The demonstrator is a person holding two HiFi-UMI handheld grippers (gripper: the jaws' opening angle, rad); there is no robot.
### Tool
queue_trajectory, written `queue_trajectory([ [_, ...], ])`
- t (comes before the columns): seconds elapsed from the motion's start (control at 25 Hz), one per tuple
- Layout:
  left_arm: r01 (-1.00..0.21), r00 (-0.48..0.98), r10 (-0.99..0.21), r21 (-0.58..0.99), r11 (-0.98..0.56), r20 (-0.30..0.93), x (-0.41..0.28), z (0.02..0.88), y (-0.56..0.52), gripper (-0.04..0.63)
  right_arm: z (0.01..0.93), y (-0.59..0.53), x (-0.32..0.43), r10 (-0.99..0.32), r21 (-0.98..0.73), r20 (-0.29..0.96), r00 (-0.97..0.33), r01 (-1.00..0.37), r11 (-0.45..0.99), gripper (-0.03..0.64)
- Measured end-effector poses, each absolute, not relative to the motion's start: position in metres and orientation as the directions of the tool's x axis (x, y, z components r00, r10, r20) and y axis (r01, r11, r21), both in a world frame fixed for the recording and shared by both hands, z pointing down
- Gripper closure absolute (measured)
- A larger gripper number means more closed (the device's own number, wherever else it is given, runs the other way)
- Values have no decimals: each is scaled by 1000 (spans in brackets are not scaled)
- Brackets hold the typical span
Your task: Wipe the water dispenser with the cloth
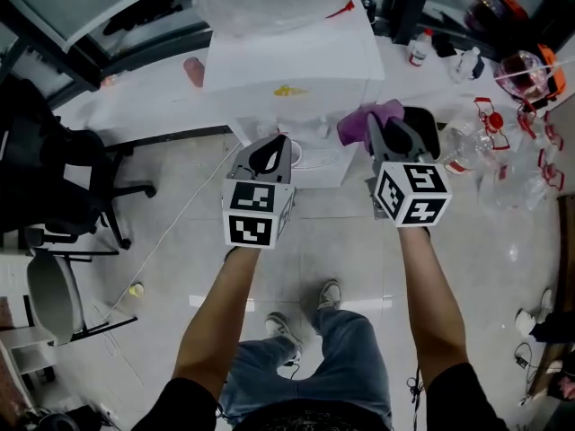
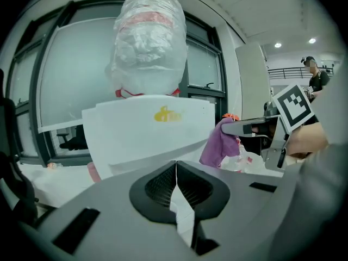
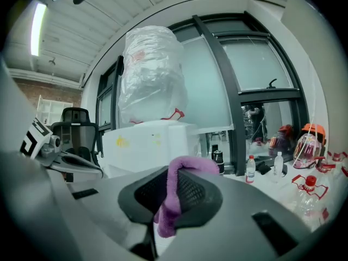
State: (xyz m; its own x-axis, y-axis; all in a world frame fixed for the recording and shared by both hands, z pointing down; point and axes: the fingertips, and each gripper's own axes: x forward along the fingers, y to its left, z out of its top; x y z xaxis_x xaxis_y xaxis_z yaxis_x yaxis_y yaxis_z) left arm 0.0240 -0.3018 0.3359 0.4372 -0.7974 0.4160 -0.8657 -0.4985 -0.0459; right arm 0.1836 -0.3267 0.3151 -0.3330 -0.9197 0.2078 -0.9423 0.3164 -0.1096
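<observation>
Pale tiled floor (image 1: 180, 232) lies open between the shoes and the water dispenser (image 1: 287, 61), so I have free room straight ahead. On the left, a black office chair (image 1: 54, 169) stands well apart from the left gripper (image 1: 269, 155). The right side is tighter: clear plastic bottles (image 1: 467, 146) crowd the floor near the right gripper (image 1: 395, 137). Behind the dispenser a low white ledge (image 1: 135, 110) runs along the window, closing off that edge.

The dispenser is a white box standing upright, and its bottle (image 2: 149, 42) on top is wrapped in crinkled plastic. A yellow mark (image 1: 287, 90) shows on the top panel, facing me.

My left gripper (image 2: 175, 170) has its jaws pressed together with nothing between them, and it hangs just before the dispenser's front. My right gripper (image 3: 168, 186) is clamped on the purple cloth (image 3: 174, 194). The cloth folds over the top of the jaws and runs down between them, so its long axis is roughly vertical. Seen from the left gripper view, the cloth (image 2: 217, 143) hangs down from the right gripper's tip, just beside the dispenser's right edge (I can't tell whether it touches the panel). From the head view it bunches at the front right corner (image 1: 364, 119).
</observation>
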Motion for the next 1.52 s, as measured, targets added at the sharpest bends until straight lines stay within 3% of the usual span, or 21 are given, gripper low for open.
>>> queue_trajectory([
  [0.64,-831,487,-804,-102,-546,341,0,471,-304,569,454,-326,181,-959,-64,132,-252,-967,246,584],
  [1.08,-822,505,-826,-153,-549,250,-17,511,-318,569,528,-331,180,-966,-59,129,-222,-974,216,584],
  [1.52,-817,524,-825,-150,-557,211,-27,515,-316,569,492,-310,159,-965,45,44,-258,-965,260,584],
])
